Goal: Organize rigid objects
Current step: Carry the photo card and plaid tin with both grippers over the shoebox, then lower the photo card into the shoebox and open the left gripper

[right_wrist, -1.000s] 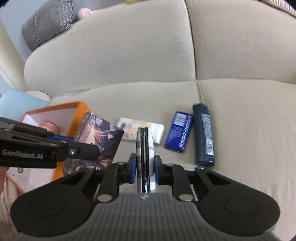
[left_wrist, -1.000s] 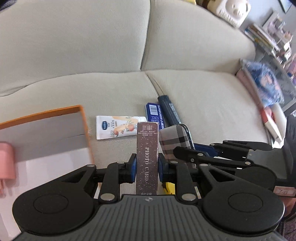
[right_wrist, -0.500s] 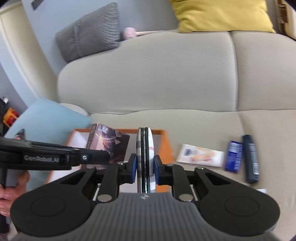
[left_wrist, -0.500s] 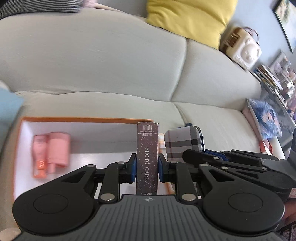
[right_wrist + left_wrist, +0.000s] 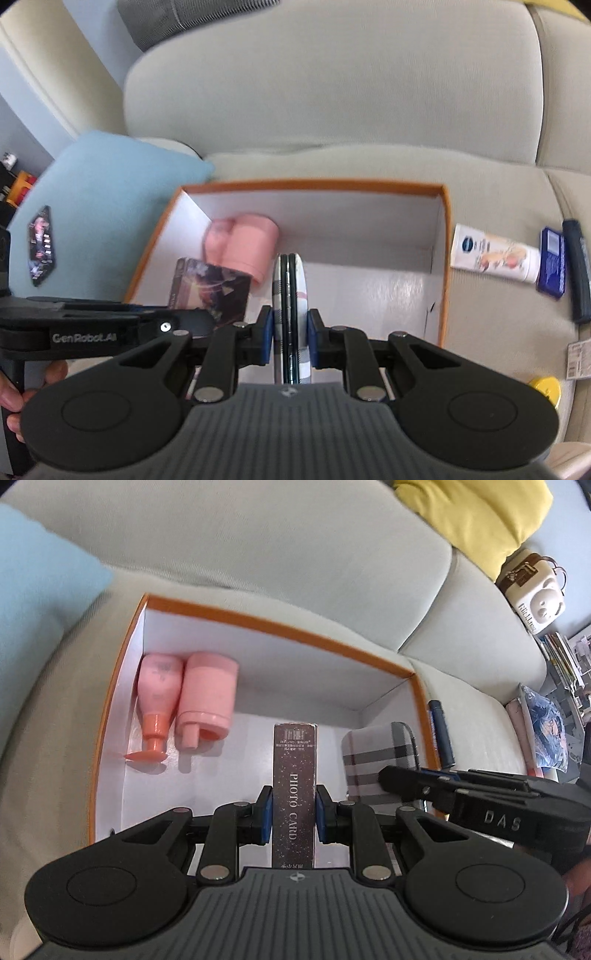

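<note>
Nearest the left wrist camera, the left gripper (image 5: 293, 810) is clamped on a dark brown box (image 5: 294, 775) held on edge, its blue pads pressing both broad faces; the narrow side facing the lens reads "PHOTO CARD" in pale capitals, with smaller print above that is too fine to make out. Just to its right the right gripper (image 5: 291, 332) is closed on a plaid case (image 5: 290, 314) — grey, white and red check, with a dark zip seam running down its edge. In the left view the side of that gripper carries the letters "DAS"; in the right view the side of the left gripper reads "GenRobot.AI", and a hand (image 5: 14, 391) grips its handle at the lower left.

Both held things hang over an open box (image 5: 122, 686) with an orange rim and white inside, resting on a beige sofa (image 5: 332, 92). Inside it, towards its left end, lie a pink pump bottle (image 5: 158, 698) and a pink capped bottle (image 5: 208, 696), side by side and touching.

Beyond the box's right wall, on the seat, lie a white tube (image 5: 493, 258) with a blue oval logo and fruit artwork, a blue packet (image 5: 552, 260) and a dark cylinder (image 5: 576, 269) — their lettering is unreadable. A light blue cushion (image 5: 107, 192) sits left of the box; a yellow cushion (image 5: 476, 517) rests on the backrest.
</note>
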The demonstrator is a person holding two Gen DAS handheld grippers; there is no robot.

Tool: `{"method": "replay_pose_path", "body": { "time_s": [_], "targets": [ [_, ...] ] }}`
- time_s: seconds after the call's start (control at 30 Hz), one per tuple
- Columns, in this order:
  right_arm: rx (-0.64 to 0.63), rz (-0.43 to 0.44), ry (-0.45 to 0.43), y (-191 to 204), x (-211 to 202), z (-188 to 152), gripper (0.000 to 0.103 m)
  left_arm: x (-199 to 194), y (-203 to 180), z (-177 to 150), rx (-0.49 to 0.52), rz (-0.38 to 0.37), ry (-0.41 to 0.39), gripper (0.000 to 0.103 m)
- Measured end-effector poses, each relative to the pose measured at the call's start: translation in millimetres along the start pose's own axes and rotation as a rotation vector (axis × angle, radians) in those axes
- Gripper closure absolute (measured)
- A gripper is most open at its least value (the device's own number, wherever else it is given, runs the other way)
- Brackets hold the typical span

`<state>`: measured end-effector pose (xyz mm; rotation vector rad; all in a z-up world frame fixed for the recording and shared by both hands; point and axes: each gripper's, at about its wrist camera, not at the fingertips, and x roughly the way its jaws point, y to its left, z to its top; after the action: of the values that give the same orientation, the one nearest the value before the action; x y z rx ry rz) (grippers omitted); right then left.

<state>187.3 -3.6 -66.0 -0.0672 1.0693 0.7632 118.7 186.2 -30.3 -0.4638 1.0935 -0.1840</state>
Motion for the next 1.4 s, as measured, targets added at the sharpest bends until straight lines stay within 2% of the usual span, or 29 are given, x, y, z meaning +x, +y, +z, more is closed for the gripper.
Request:
{"method": "replay_pose_path", "body": {
  "time_s": [0.13, 0.37, 0.53, 0.7, 0.93, 1.13, 1.23, 1.4],
  "targets": [
    [0.022, -0.036, 0.035, -7, 22, 11, 0.084, 18, 13, 17, 0.010, -0.028, 0.040, 0.078],
    [0.031, -0.062, 0.050, -15, 54, 32, 0.084, 61, 12, 52, 0.026, -0.003, 0.099, 0.078],
    [0.039, -0.079, 0.069, -22, 77, 40, 0.084, 90, 16, 64, -0.011, 0.009, 0.114, 0.078],
    [0.031, -0.101, 0.072, -24, 93, 48, 0.084, 106, 20, 67, -0.004, 0.006, 0.120, 0.078],
    [0.022, -0.119, 0.085, -25, 104, 49, 0.084, 110, 18, 69, 0.024, 0.023, 0.091, 0.078],
    [0.024, -0.115, 0.090, -25, 103, 48, 0.084, 103, 2, 69, 0.107, 0.114, 0.082, 0.074],
    [0.026, -0.114, 0.091, -24, 102, 46, 0.084, 97, -2, 69, 0.139, 0.143, 0.075, 0.064],
    [0.028, -0.108, 0.093, -24, 98, 45, 0.084, 79, -6, 62, 0.175, 0.155, 0.063, 0.063]
  ]
}}
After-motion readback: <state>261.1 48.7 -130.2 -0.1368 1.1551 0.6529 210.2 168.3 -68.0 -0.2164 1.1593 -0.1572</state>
